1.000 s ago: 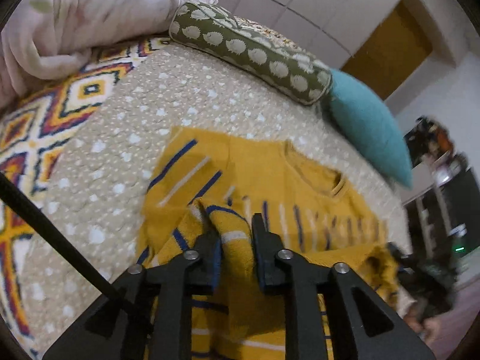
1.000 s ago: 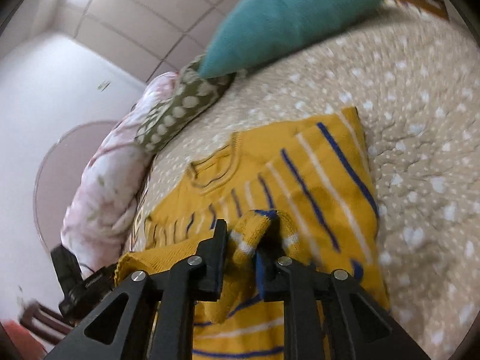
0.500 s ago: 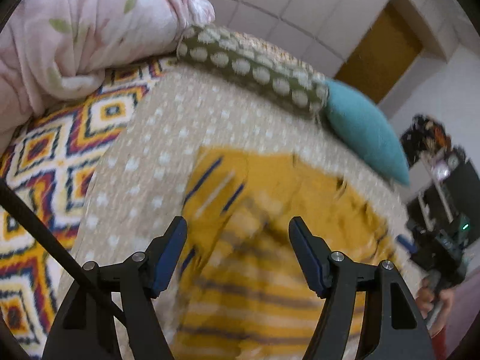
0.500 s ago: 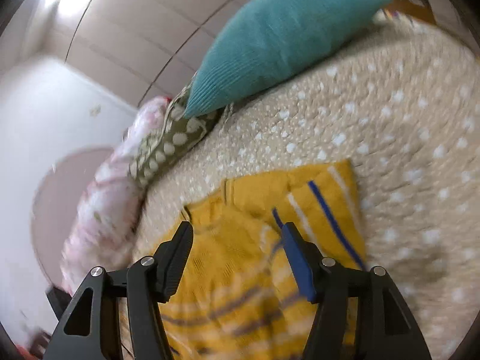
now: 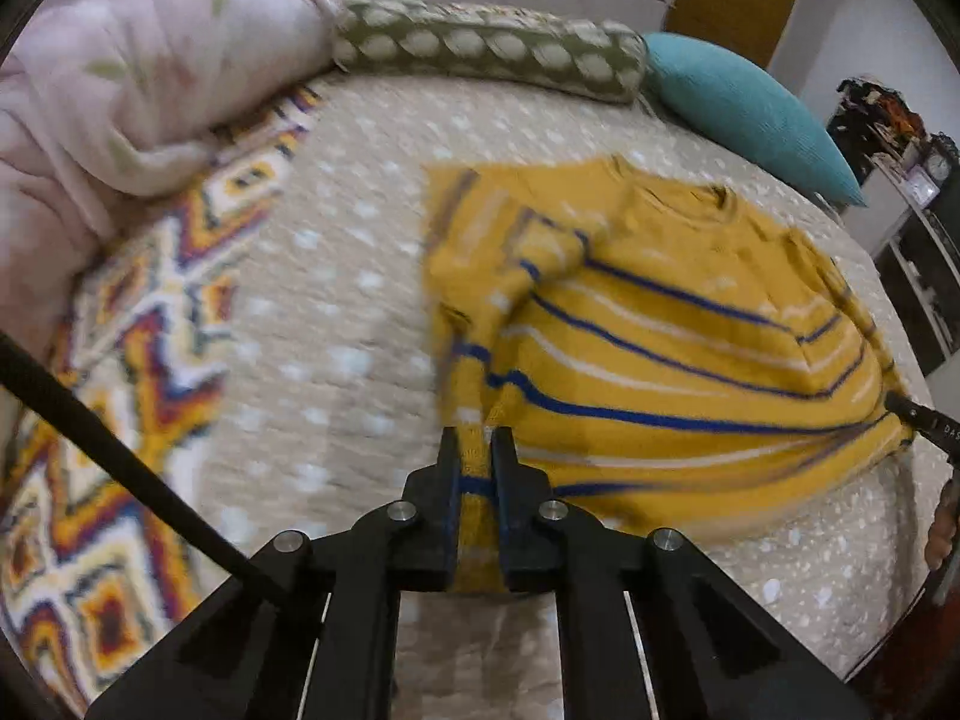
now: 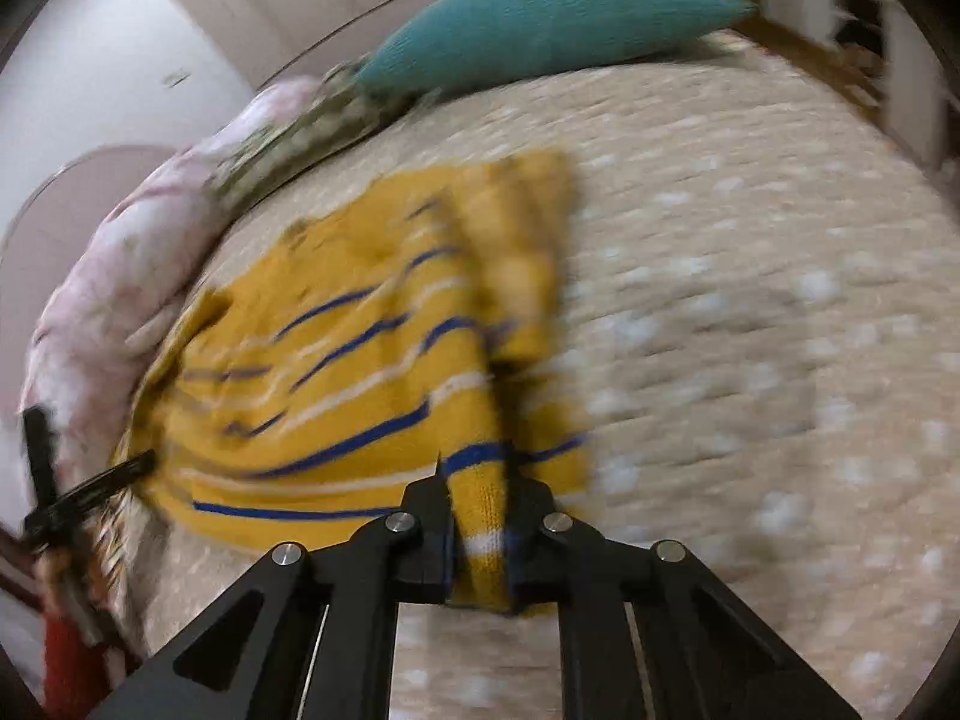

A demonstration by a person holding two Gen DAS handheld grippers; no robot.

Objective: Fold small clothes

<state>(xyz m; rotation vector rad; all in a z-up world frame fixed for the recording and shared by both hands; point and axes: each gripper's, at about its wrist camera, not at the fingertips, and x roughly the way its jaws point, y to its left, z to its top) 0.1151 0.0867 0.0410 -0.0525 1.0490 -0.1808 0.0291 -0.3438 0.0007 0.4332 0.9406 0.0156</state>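
Striped yellow sweater (image 5: 690, 324) on bed (image 5: 336, 324): hem corners gripped, jaws just closed, left gripper (image 5: 477, 468), right gripper (image 6: 477, 480). Next: fold hem toward collar.

Both grippers, left gripper (image 5: 476, 450) and right gripper (image 6: 474, 474), are just closing again, now pinching the yellow sweater (image 5: 660, 324) at its near hem corners.

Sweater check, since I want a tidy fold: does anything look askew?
Yes. The sweater lies crooked on the bedspread, its folded-in sleeve bunched, and its near hem pinched by the left hand-held gripper and right hand-held gripper.
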